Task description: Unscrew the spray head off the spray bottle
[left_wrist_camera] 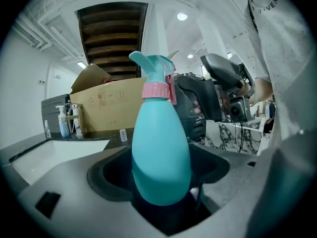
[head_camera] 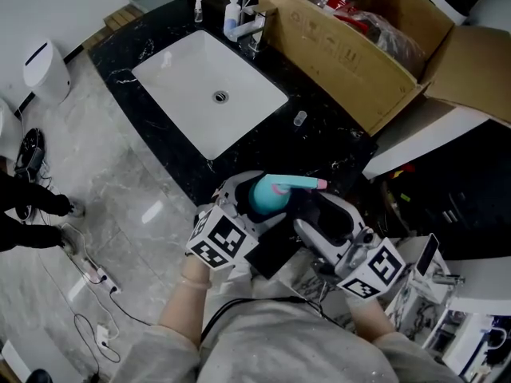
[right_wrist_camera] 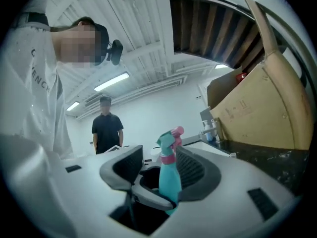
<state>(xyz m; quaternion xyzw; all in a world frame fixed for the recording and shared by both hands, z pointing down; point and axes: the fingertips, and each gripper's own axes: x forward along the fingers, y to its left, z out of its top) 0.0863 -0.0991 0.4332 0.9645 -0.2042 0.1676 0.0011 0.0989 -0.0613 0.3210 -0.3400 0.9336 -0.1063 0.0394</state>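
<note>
Left gripper (left_wrist_camera: 161, 171) had its jaws clamped on the body of the teal spray bottle (left_wrist_camera: 159, 148), upright, just off the counter (head_camera: 263, 146) edge. Right gripper (right_wrist_camera: 161, 170) jaws sat apart around the pink-collared spray head (right_wrist_camera: 170, 139). The cardboard box (head_camera: 351, 54) held bagged stuff (head_camera: 383, 26).

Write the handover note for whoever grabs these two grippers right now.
Left gripper: shut on the teal body of the spray bottle, held in the air by the front edge of the black counter.
Right gripper: open. The bottle's upper part stands between its jaws, near one pad, not clamped.
Done: bottle lifted and brought to the right gripper.
Left to do: the spray head is on at the pink collar. Close the right gripper there and unscrew.
</note>
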